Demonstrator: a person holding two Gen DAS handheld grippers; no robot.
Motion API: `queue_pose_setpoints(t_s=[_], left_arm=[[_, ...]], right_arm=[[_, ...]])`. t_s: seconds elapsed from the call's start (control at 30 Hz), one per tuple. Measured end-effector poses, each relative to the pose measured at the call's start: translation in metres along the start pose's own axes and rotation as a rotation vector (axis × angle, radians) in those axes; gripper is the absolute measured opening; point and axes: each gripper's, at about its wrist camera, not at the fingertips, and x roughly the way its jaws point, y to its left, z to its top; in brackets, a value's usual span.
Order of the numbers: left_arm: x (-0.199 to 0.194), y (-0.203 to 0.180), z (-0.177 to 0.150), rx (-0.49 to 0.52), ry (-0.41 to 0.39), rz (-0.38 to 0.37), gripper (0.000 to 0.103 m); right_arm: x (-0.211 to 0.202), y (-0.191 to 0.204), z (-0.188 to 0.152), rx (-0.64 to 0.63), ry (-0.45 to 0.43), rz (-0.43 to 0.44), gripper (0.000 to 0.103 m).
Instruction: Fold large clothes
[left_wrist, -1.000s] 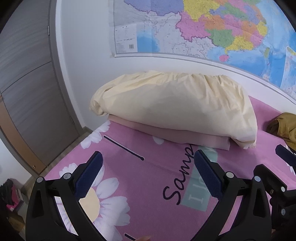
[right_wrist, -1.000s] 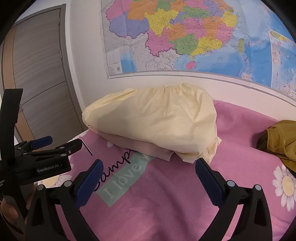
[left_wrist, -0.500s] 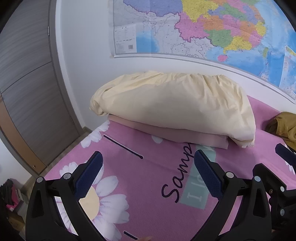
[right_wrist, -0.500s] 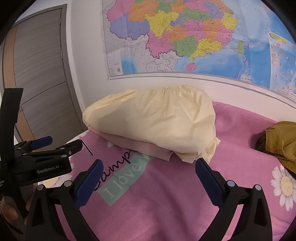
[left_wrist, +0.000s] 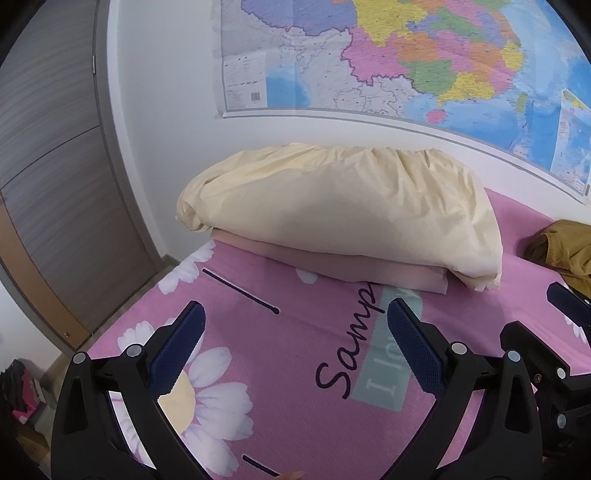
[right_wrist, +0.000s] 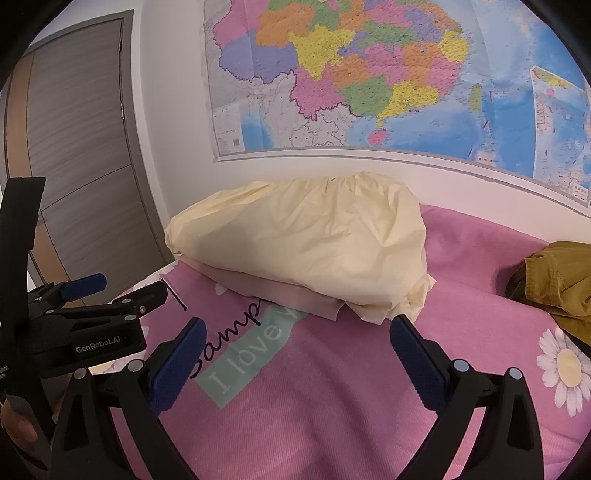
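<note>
A crumpled mustard-brown garment (left_wrist: 565, 247) (right_wrist: 554, 280) lies on the pink bed at the far right, partly cut off by the frame edge. My left gripper (left_wrist: 295, 325) hovers open over the pink flowered bedcover (left_wrist: 288, 369), nothing between its blue pads. My right gripper (right_wrist: 295, 332) is open too, empty, above the "I love" print. In the right wrist view the left gripper's body (right_wrist: 92, 321) shows at the left, with a hand (right_wrist: 18, 424) on its handle. Both grippers are well short of the garment.
A cream pillow (left_wrist: 343, 210) (right_wrist: 303, 247) rests on a folded pinkish blanket (left_wrist: 332, 262) against the wall. A large map (left_wrist: 406, 59) hangs above. A grey door (left_wrist: 48, 166) stands left; floor and clutter (left_wrist: 22, 391) lie beyond the bed's left edge.
Both views have shifted very slightly; the pillow and garment sit a touch lower and to the left in frame. Both grippers stay open and empty.
</note>
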Motion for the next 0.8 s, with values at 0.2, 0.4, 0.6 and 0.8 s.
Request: queue_pose_setpoints(t_s=[0.2, 0.4, 0.6, 0.8], left_arm=[[0.0003, -0.0015, -0.0008, 0.008, 0.008, -0.002, 0.097], [-0.0022, -0.0040, -0.0024, 0.015, 0.010, -0.001, 0.097], [-0.0062, -0.0044, -0.0032, 0.012, 0.004, -0.003, 0.097], [-0.0080, -0.0056, -0.0029, 0.015, -0.001, -0.003, 0.097]], right_arm=[[-0.0039, -0.0018, -0.0006, 0.008, -0.003, 0.000, 0.097], [-0.0058, -0.0025, -0.0014, 0.009, -0.002, -0.001, 0.097], [-0.0083, -0.0024, -0.0027, 0.011, -0.010, -0.005, 0.097], [-0.0100, -0.0021, -0.0027, 0.012, -0.012, -0.006, 0.097]])
